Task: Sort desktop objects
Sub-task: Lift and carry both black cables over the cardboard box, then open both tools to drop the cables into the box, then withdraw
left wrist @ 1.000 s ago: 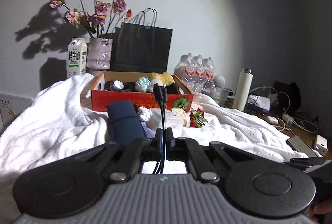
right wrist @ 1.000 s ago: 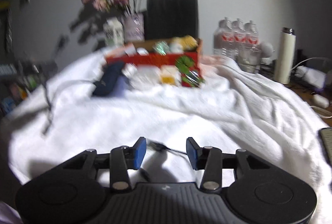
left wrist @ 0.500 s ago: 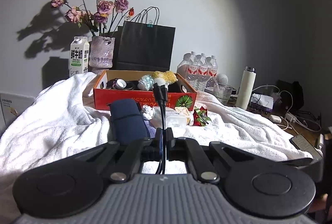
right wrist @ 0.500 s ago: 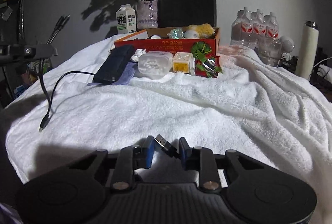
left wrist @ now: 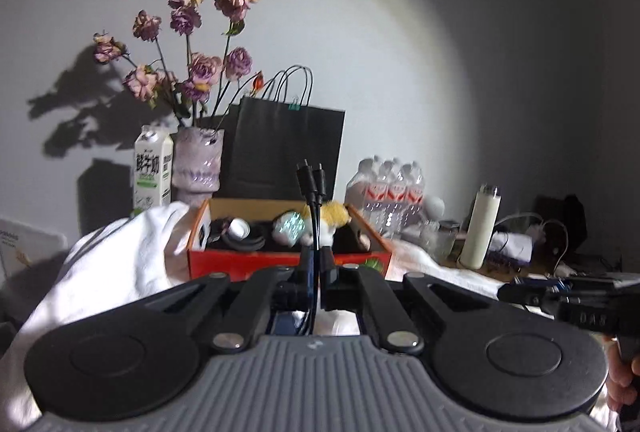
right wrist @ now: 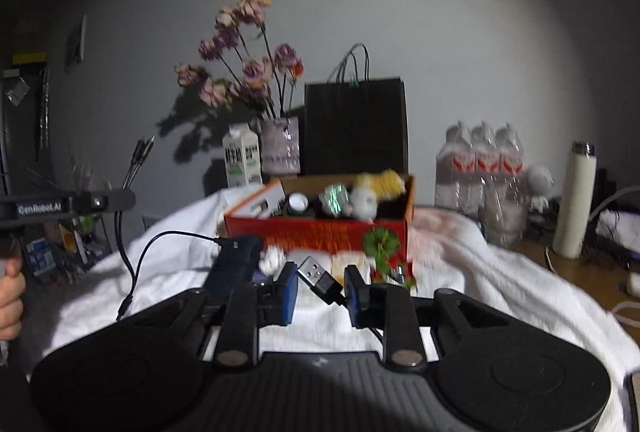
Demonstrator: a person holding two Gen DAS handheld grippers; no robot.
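USB plug [right wrist: 317,273] tilted up-left, seemingly clamped

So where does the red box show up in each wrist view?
Left wrist: the red box sits at centre, just behind the left gripper, its lower edge hidden by it.
Right wrist: centre, on the white towel, beyond the right gripper.
Shared landmark: the black paper bag behind it.
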